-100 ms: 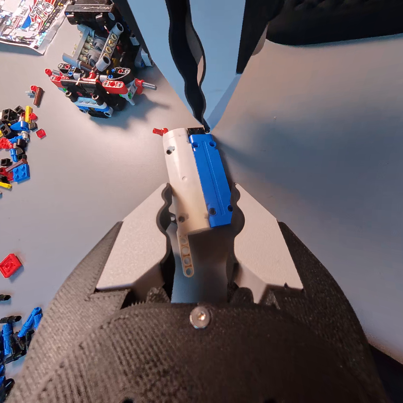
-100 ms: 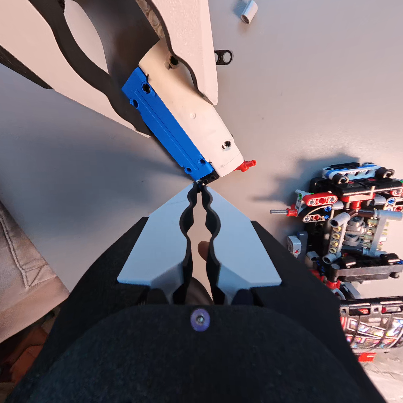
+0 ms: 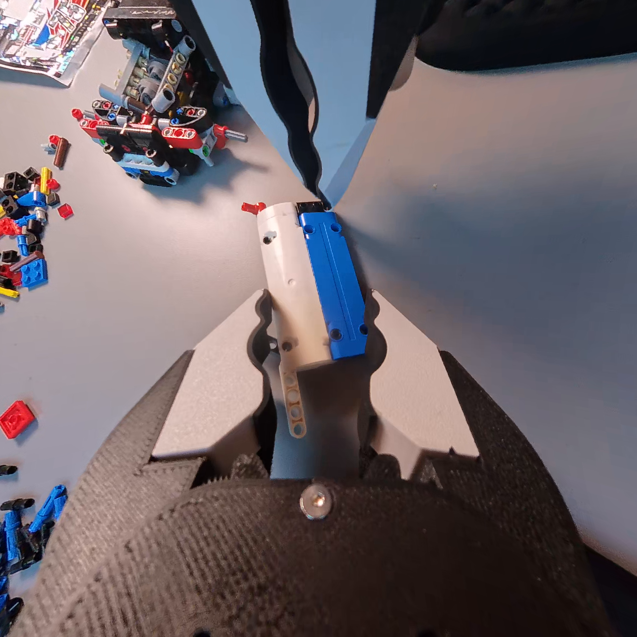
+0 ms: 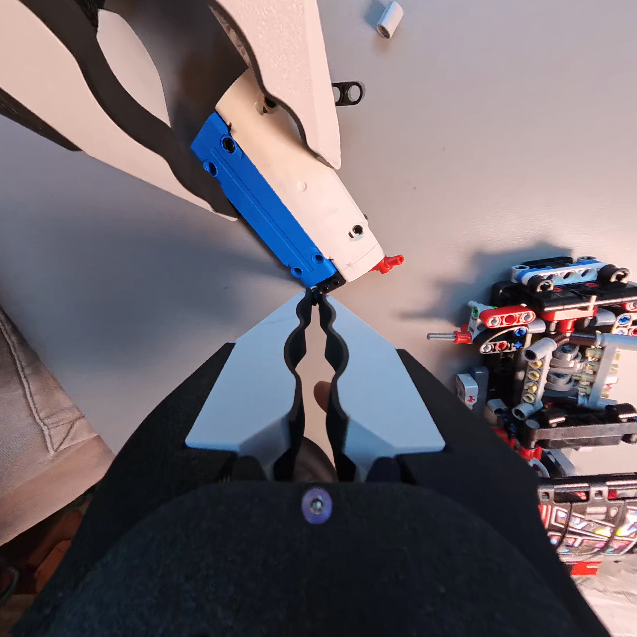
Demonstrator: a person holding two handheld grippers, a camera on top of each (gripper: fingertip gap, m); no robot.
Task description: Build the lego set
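My left gripper (image 3: 319, 303) is shut on a white and blue panel assembly (image 3: 310, 275) and holds it above the grey table (image 3: 482, 275). A tan beam (image 3: 294, 403) sticks out of the assembly's near end, between the fingers. A red pin (image 3: 251, 207) juts from its far end. My right gripper (image 4: 315, 296) is shut on a small black piece at the assembly's black end block (image 4: 332, 283). In the left wrist view the right gripper (image 3: 322, 201) comes in from the top. In the right wrist view the left gripper (image 4: 281, 193) and the assembly (image 4: 310, 213) are at upper left.
A partly built model (image 3: 155, 113) (image 4: 558, 344) stands on the table beside an instruction booklet (image 3: 41, 31). Loose pieces (image 3: 27, 241), a red tile (image 3: 15, 418) and blue pins (image 3: 27, 524) lie at left. A grey connector (image 4: 387, 19) and a black link (image 4: 348, 93) lie beyond. The left gripper's tips are roughly 6 centimetres from the right gripper's.
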